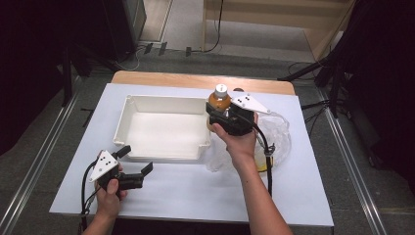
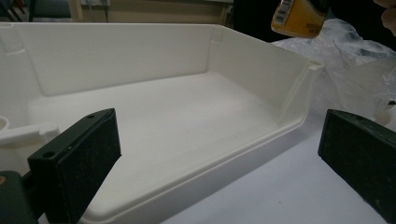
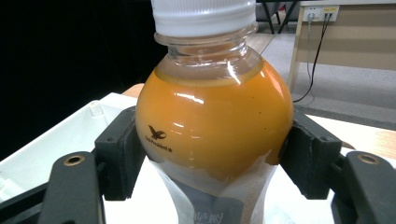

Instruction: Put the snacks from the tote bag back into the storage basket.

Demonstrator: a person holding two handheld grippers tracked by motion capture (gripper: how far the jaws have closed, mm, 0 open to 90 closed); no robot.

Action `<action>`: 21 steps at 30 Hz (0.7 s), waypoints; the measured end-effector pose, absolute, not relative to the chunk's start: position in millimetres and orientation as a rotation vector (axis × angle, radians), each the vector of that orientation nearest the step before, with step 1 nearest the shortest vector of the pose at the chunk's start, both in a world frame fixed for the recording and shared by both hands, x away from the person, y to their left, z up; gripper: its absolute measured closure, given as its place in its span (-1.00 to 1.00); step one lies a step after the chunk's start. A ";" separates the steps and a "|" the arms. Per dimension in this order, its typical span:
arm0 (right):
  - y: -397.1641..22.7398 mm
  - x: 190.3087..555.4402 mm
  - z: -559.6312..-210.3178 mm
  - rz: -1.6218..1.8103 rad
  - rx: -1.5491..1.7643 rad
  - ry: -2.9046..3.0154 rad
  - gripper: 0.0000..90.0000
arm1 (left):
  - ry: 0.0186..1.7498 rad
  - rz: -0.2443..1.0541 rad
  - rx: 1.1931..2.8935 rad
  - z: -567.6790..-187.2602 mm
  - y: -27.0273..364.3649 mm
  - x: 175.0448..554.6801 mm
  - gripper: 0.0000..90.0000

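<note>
The right tongs [image 1: 219, 113] clench an orange juice bottle [image 1: 219, 99] with a white cap, held upright in the air just beside the right wall of the white tray [image 1: 128, 106]. The left tongs [image 1: 136, 160] rest released near the tray's front edge on the table [image 1: 195, 188].

The white-covered desk [image 1: 195, 196] is evenly lit from overhead; its surroundings are left dark. Glare is seen on the orange-filled clear plastic bottle [image 3: 212, 126]. The near black tongs are rendered soft in the left gripper view.
</note>
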State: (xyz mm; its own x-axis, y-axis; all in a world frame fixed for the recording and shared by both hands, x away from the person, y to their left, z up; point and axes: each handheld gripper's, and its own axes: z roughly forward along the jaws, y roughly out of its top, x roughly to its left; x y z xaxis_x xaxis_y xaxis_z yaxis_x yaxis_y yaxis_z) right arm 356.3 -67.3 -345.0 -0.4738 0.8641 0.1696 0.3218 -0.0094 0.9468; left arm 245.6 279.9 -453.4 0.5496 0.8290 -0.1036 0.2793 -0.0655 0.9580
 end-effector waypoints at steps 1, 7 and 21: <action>-66.9 356.9 -345.1 1.497 1.223 1.798 -0.32 | 0.957 0.587 1.623 -453.3 279.9 245.5 -1.00; -61.0 359.8 -343.7 1.499 1.233 1.803 -0.32 | 0.960 0.593 1.618 -453.2 280.0 244.9 -1.00; -48.9 365.9 -339.7 1.502 1.205 1.814 -0.32 | 0.963 0.587 1.605 -453.4 281.1 245.4 -1.00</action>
State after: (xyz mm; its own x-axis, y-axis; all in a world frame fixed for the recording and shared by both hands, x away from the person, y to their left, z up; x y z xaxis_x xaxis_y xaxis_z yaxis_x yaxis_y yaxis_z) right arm 365.9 -48.9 -339.7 -0.4896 0.8572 0.1597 0.3166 0.0041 0.9486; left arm 245.4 281.1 -453.4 0.5438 0.8312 -0.1159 0.2783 -0.0483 0.9593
